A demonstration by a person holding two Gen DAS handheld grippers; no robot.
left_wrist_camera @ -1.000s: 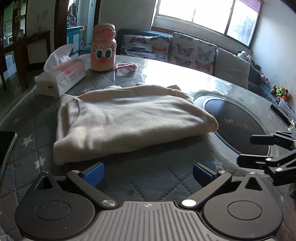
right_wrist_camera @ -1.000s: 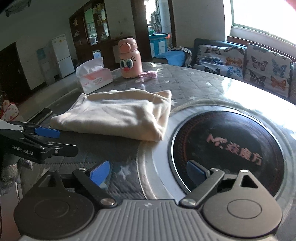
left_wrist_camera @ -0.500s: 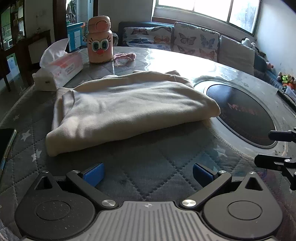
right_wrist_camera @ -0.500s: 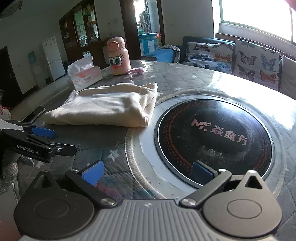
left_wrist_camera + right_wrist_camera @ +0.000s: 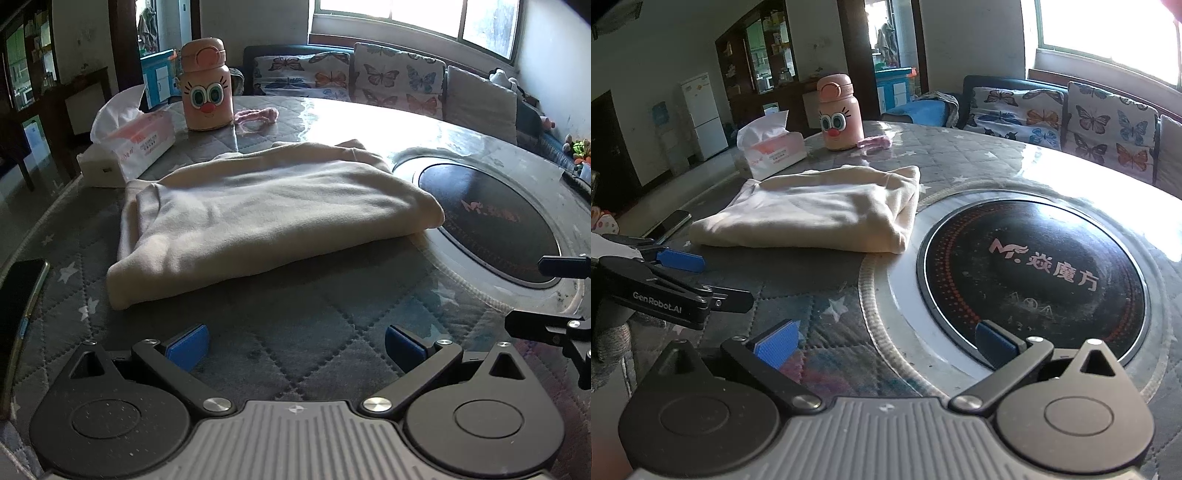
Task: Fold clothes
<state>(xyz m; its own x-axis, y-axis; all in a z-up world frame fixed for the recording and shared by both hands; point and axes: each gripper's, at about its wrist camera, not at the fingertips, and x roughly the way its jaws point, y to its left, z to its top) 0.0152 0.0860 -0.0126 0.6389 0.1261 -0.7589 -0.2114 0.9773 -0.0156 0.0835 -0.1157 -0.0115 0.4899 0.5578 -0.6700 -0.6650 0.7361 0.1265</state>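
A cream garment (image 5: 258, 218) lies folded into a flat rectangle on the round quilted table (image 5: 295, 325); it also shows in the right wrist view (image 5: 820, 210). My left gripper (image 5: 295, 345) is open and empty, held over the table a short way in front of the garment's near edge. My right gripper (image 5: 884, 341) is open and empty, over the rim of the black induction plate (image 5: 1034, 273), to the right of the garment. Each gripper appears at the edge of the other's view.
A pink cartoon bottle (image 5: 205, 85), a tissue box (image 5: 129, 147) and a pink hair band (image 5: 258, 116) stand behind the garment. A phone (image 5: 18, 295) lies at the table's left edge. A sofa with butterfly cushions (image 5: 369, 81) is beyond the table.
Both grippers have drawn back from the garment and shifted slightly; the right gripper sits further right at the edge of the left view. The garment has not moved.
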